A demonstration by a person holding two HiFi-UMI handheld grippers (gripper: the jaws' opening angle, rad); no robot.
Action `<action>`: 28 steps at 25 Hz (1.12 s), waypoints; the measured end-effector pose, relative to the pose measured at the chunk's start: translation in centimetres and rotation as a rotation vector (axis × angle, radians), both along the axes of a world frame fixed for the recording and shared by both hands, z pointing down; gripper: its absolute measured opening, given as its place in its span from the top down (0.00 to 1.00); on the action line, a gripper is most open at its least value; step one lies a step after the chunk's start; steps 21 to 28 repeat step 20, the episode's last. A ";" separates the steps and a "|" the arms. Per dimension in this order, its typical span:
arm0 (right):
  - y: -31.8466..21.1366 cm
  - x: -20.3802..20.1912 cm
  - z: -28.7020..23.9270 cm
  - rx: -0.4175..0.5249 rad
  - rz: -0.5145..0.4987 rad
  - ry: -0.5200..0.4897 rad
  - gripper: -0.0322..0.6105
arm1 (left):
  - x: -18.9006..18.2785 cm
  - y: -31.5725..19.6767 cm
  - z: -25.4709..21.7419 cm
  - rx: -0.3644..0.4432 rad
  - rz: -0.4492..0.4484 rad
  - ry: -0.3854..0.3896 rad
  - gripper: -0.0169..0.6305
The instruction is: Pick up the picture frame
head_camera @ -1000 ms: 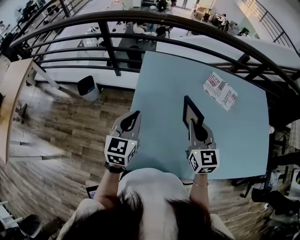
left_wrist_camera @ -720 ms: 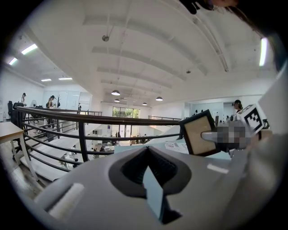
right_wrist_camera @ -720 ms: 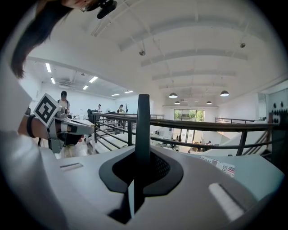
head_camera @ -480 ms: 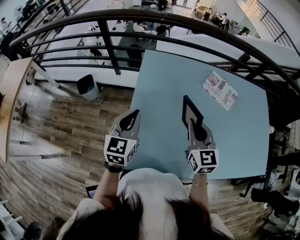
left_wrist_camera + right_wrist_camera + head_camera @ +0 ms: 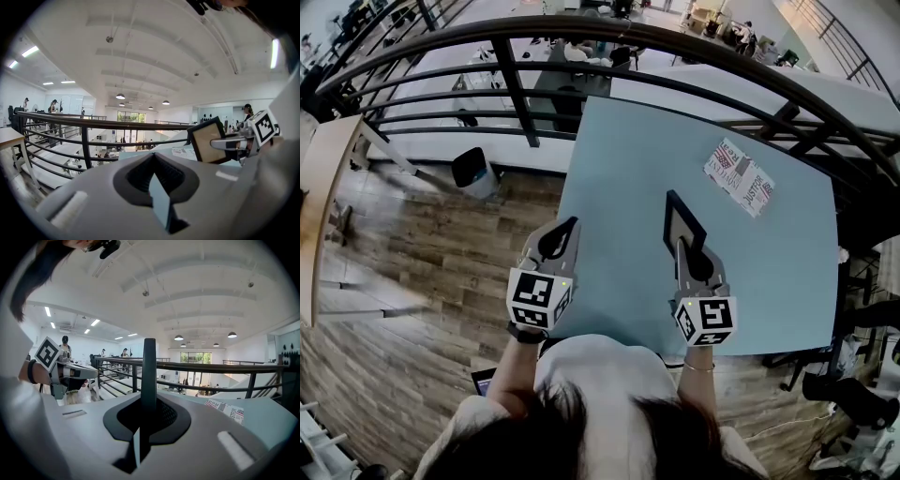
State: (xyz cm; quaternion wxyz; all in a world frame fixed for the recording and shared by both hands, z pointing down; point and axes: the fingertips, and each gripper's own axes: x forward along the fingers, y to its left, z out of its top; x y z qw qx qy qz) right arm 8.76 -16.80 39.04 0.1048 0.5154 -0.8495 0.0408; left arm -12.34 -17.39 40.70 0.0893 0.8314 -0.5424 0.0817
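Observation:
The picture frame (image 5: 682,223) is black with a tan backing and is held upright above the light blue table (image 5: 619,169). My right gripper (image 5: 682,247) is shut on its lower edge. In the right gripper view the frame (image 5: 149,371) shows edge-on as a dark vertical bar rising between the jaws. The left gripper view shows its tan face (image 5: 207,140) at the right. My left gripper (image 5: 570,228) hovers over the table's left edge, jaws together, nothing between them.
A printed paper sheet (image 5: 739,176) lies flat at the table's far right. A black metal railing (image 5: 516,89) curves behind the table. A dark bin (image 5: 475,172) stands on the wooden floor to the left.

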 end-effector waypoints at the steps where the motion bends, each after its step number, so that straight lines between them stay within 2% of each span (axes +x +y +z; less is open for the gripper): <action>1: 0.0 0.0 0.0 0.000 0.001 -0.002 0.93 | 0.0 0.0 0.0 0.000 0.001 0.000 0.89; 28: 0.7 0.1 -0.2 -0.004 0.004 -0.011 0.93 | 0.5 0.4 0.2 -0.008 0.022 -0.005 0.89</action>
